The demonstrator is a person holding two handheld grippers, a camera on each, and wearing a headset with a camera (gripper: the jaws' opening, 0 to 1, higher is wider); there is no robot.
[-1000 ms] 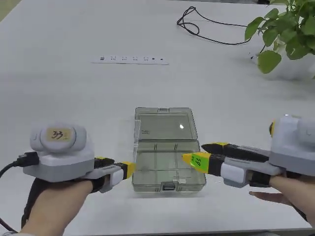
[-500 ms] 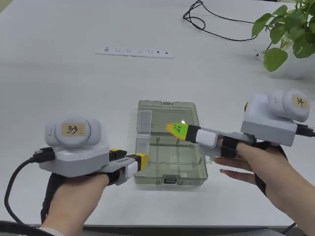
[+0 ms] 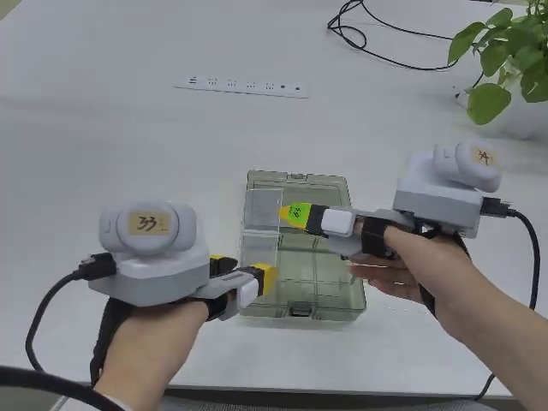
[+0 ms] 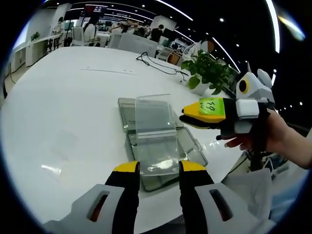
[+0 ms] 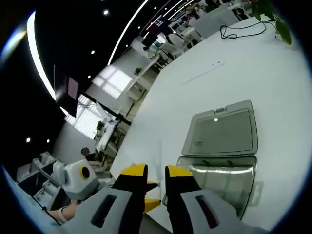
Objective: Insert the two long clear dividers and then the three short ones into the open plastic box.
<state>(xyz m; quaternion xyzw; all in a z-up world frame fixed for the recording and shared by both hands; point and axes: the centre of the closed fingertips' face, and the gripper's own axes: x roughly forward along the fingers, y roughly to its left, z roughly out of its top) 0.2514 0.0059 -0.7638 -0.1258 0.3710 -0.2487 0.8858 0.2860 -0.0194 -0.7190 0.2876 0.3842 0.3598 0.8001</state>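
Two hand-held grippers are working on one part. Nearest me, my left hand-held gripper (image 3: pixel 261 278) is closed across the lower end of a long clear plastic divider sheet (image 3: pixel 259 227). It holds the sheet upright over the left side of the open smoky-clear plastic box (image 3: pixel 353 295) on the white tabletop (image 3: pixel 128 145). Just beyond, my right hand-held gripper (image 3: pixel 291 214) has its jaws nearly together at the sheet's upper right corner; I cannot tell whether it actually pinches it. I judge this to be one of the long-divider steps. Faint lines cross the box base, but I can't tell whether they are seated dividers. The next move calls for lining the sheet's ends up with the wall slots and lowering it straight, both ends level. Far off lie a white power strip (image 3: pixel 242 86) and a green leafy plant (image 3: pixel 505 60)
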